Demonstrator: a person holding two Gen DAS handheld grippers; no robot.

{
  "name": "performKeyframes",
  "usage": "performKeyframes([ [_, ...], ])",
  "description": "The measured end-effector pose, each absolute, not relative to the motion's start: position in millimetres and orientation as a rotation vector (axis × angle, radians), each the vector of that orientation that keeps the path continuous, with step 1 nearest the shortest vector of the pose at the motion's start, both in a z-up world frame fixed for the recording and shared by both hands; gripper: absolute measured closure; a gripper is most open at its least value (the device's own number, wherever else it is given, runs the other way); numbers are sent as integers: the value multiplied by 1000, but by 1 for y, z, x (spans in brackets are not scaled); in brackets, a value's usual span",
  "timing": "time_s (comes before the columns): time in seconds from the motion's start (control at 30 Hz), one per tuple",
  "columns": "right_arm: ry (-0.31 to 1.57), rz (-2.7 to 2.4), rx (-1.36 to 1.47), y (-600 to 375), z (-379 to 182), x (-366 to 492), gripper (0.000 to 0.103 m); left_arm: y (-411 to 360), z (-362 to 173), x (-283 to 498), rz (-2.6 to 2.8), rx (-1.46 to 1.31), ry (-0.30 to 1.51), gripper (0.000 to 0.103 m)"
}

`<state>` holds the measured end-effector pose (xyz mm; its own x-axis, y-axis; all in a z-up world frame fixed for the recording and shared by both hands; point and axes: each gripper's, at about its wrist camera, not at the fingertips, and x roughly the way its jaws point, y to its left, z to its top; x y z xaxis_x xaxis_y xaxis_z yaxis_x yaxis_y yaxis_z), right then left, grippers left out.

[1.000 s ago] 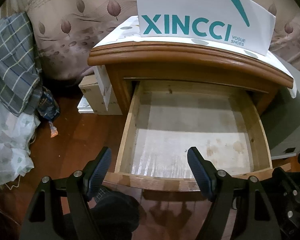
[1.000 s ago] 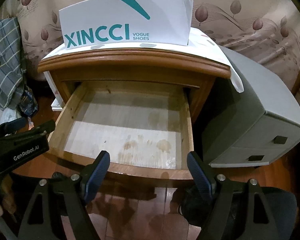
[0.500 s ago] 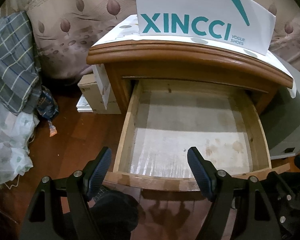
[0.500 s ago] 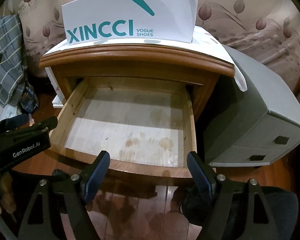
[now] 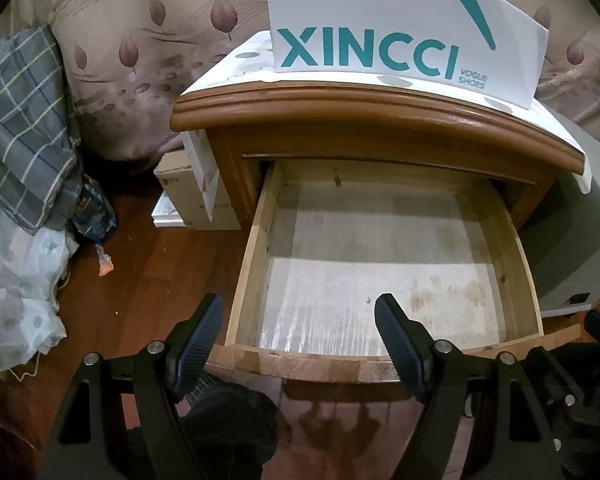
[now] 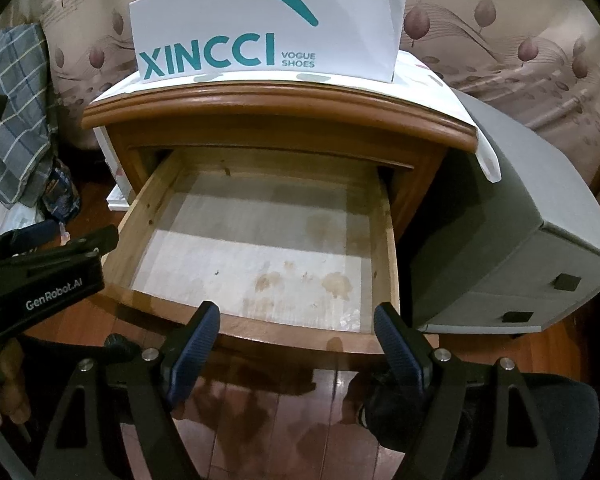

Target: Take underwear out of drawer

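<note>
Both the left gripper (image 5: pixel 298 334) and right gripper (image 6: pixel 296 342) hold ribbed dark-blue jaws spread, gripping nothing; just beyond them lies a pulled-out wooden drawer (image 5: pixel 512 248), its pale bottom stained.

We're looking at a dim room with a glossy reddish wood floor (image 5: pixel 148 288). A wooden nightstand (image 5: pixel 376 120) sits against leaf-print fabric (image 5: pixel 140 52), maybe a curtain, hard to say. A grey cabinet (image 6: pixel 520 248) stands just beside it, with plaid cloth (image 5: pixel 24 120) at left.
</note>
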<state>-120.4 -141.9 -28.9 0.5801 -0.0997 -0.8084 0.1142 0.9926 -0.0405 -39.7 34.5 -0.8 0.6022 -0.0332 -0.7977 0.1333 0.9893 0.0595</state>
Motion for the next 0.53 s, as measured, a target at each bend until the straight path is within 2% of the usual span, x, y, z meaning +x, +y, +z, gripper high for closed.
performKeyframes([
  [0.53, 948, -121, 13, -141, -30, -119, 22, 38, 2, -42, -95, 101, 902, 28],
])
